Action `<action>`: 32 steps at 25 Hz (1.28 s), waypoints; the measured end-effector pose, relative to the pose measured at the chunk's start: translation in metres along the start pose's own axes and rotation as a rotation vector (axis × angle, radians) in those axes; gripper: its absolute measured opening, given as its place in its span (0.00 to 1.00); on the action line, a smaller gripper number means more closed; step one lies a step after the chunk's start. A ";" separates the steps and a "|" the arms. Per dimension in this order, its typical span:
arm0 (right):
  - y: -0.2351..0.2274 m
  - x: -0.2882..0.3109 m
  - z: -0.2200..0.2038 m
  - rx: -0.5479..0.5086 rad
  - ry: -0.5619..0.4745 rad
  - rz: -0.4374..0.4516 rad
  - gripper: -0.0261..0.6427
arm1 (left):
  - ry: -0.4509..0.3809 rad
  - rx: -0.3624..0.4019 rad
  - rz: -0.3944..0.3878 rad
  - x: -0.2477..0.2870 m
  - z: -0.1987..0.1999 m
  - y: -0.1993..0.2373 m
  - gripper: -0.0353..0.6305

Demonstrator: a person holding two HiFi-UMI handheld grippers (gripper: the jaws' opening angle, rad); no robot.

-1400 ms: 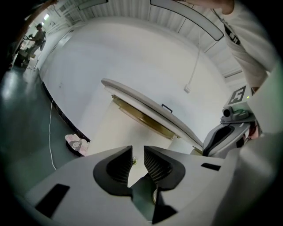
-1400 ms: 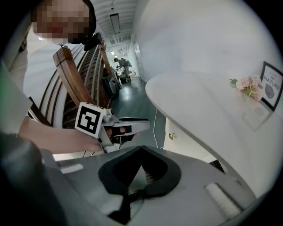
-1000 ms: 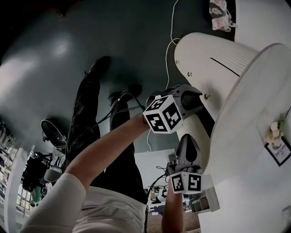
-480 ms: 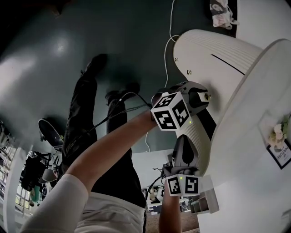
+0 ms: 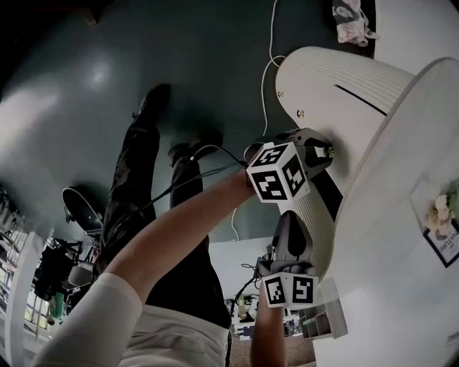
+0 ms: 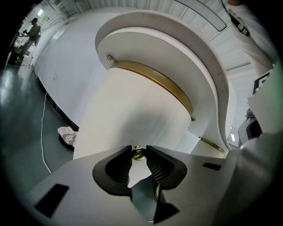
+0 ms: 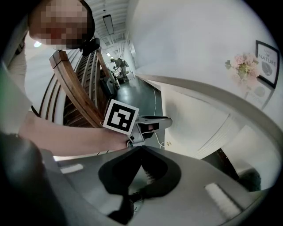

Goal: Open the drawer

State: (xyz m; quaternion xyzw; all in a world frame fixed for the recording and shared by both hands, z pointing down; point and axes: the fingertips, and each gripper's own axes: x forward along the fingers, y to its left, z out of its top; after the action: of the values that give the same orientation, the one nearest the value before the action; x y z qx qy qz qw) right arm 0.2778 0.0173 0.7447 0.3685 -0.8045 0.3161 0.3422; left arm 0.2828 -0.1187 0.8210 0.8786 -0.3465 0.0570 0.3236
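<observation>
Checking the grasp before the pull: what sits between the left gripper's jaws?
A small brass knob. The left gripper has just been closing its jaws on it, as the left gripper view shows.

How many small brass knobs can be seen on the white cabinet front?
3. Two knobs sit free along the cabinet front; the third knob is between the left gripper's jaws, which have just been closing on it. Others may be hidden.

Floor: I see a dark, glossy grey-green floor (image 5: 79, 93).
On the floor: a white cable (image 5: 270, 57) trails across it, and a crumpled pink-and-white cloth (image 5: 349, 21) lies by the wall.
Worktop: white with a rounded edge (image 5: 387, 236).
On the worktop: I make out a small flower bunch (image 5: 439, 209) just beside a black-framed picture (image 5: 443, 244).
</observation>
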 end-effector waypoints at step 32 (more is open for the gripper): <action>0.053 -0.003 -0.026 0.111 -0.048 -0.034 0.06 | 0.069 -0.017 0.014 -0.096 -0.048 -0.006 0.21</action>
State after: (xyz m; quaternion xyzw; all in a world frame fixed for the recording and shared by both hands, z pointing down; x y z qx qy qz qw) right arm 0.2449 0.0661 0.7439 0.4080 -0.7872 0.3454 0.3074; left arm 0.2203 -0.0308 0.8244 0.8709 -0.3416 0.0868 0.3424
